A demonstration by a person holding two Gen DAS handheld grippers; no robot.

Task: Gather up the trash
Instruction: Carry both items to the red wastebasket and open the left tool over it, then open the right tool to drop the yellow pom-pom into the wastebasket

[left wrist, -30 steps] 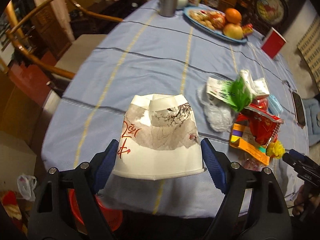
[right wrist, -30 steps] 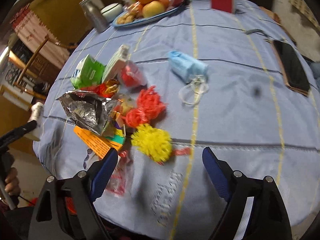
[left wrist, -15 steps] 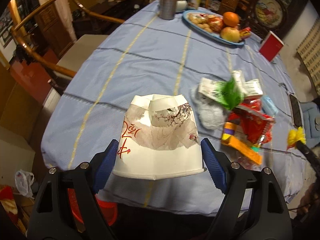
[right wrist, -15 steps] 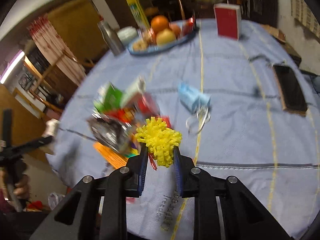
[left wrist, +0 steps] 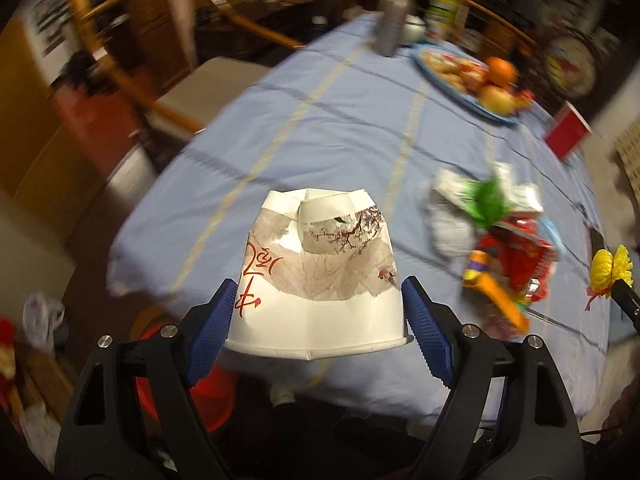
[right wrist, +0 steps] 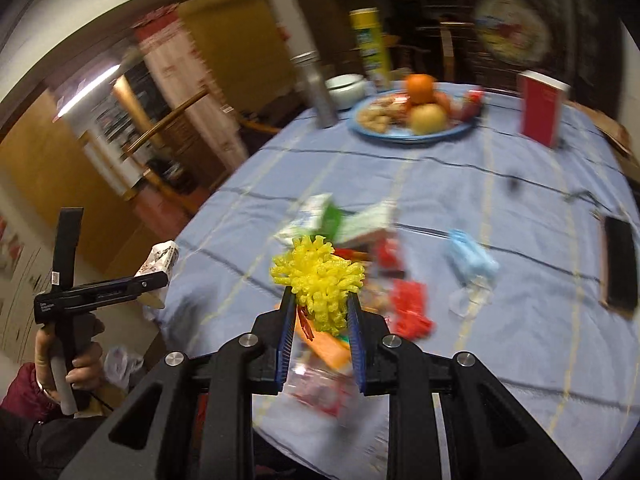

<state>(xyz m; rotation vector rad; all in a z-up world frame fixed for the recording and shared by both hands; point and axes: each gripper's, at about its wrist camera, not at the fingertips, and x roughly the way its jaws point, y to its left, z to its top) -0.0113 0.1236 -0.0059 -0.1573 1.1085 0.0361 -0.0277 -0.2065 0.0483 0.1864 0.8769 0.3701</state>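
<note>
The desk (left wrist: 328, 128), round and covered in a blue cloth with yellow and dark stripes, carries everything else. At its far side stands a blue plate (right wrist: 404, 136) of fruit and snacks, with a metal flask (right wrist: 316, 88) just left of the plate, a yellow canister (right wrist: 370, 48) behind it and a red book (right wrist: 540, 108) upright to its right. Writing on the canister is blurred and unreadable. A dark phone (right wrist: 620, 268) lies flat at the desk's right edge.

The trash pile (left wrist: 496, 240) sits on the desk's near right part: green-and-white cartons, red wrappers, an orange strip; labels too blurred to read. A blue face mask (right wrist: 472, 260) lies just right of the pile.

The left gripper (left wrist: 316, 316) holds a white paper cup (left wrist: 320, 272) upside down, wide rim towards the camera, long axis pointing away over the desk's near edge. The jaws press its two sides. The cup bears a grey-brown branch print and red brush characters, not legible.

The right gripper (right wrist: 320, 320) pinches a yellow pom-pom (right wrist: 320, 276) between nearly closed jaws, above the pile, its frilled head pointing forward, a red ribbon hanging below.
</note>
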